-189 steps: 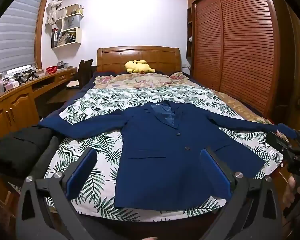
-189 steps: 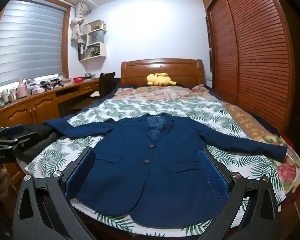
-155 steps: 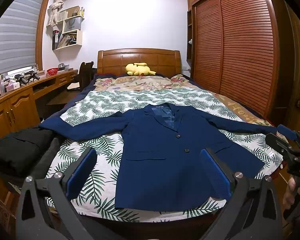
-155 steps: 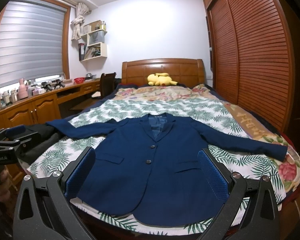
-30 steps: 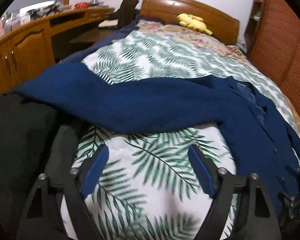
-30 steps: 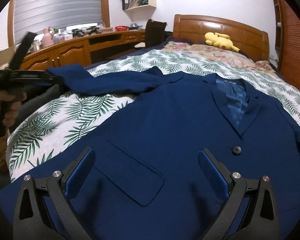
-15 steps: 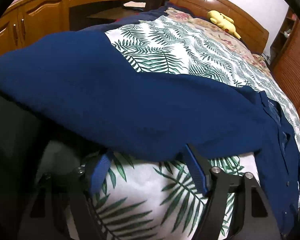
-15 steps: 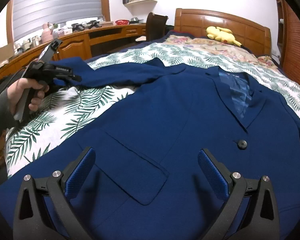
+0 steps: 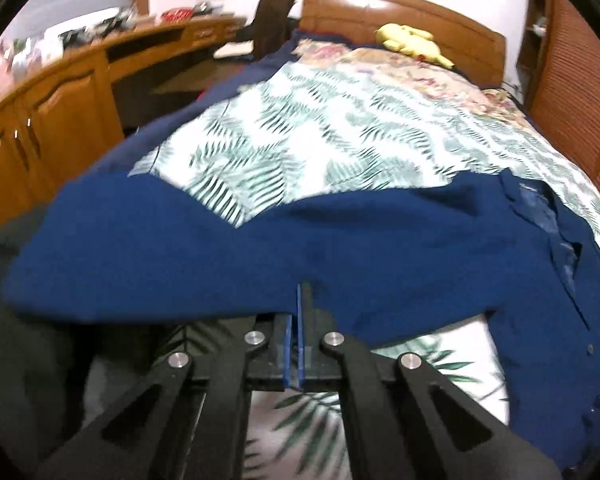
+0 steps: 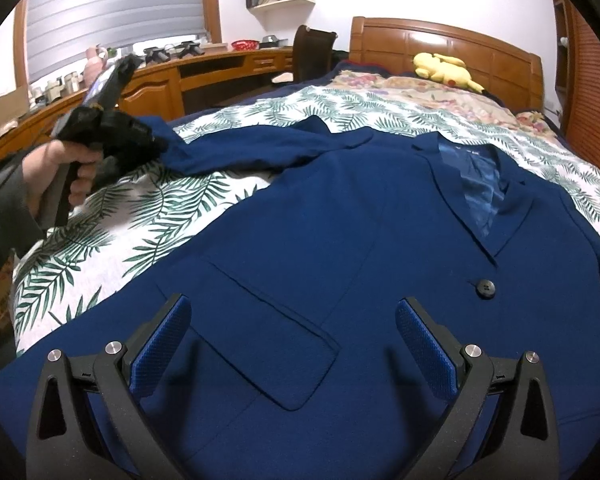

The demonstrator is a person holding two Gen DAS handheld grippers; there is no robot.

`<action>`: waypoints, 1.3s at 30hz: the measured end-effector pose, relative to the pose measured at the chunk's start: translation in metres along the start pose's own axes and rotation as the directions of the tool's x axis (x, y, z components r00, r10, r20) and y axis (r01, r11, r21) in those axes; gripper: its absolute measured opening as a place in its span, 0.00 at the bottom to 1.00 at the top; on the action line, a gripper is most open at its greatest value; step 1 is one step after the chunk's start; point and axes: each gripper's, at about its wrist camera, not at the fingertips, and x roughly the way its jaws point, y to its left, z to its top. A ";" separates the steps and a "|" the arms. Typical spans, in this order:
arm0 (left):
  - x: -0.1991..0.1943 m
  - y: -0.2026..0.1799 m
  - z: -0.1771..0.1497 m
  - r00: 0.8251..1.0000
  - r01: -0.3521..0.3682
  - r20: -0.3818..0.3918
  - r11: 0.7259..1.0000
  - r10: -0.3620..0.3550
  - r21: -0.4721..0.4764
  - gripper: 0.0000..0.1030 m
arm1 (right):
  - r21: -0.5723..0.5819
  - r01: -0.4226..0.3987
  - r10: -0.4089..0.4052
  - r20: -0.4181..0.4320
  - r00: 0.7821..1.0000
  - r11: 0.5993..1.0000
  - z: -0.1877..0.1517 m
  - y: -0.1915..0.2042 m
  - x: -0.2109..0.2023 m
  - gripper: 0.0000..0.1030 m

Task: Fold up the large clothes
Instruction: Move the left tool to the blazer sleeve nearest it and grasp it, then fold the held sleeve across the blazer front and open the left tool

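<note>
And there we go: our left gripper [image 9: 295,308] has just snapped its jaws together on the jacket sleeve [image 9: 180,248] right at its tips; beneath our wide-open right gripper [image 10: 292,344] the jacket [image 10: 340,240] lies flat, so the sleeve fold can start

Dim indoor light, glare on white wall – left view motion-blurred, fisheye-warped edges w/ dark vignette.
</note>
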 end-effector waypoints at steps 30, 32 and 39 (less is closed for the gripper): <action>-0.100 -0.196 -0.054 0.983 0.186 -0.057 0.916 -0.177 0.356 0.09 | 0.112 0.132 -0.133 0.008 0.991 0.985 -0.036 -0.075 -0.101 1.00; -0.104 -0.195 -0.065 0.979 0.203 -0.067 0.914 -0.192 0.351 0.14 | 0.111 0.129 -0.131 0.010 0.991 0.985 -0.035 -0.074 -0.099 1.00; -0.126 -0.175 -0.101 0.961 0.275 -0.074 0.909 -0.266 0.312 0.31 | 0.090 0.112 -0.113 0.015 0.993 0.990 -0.029 -0.066 -0.089 1.00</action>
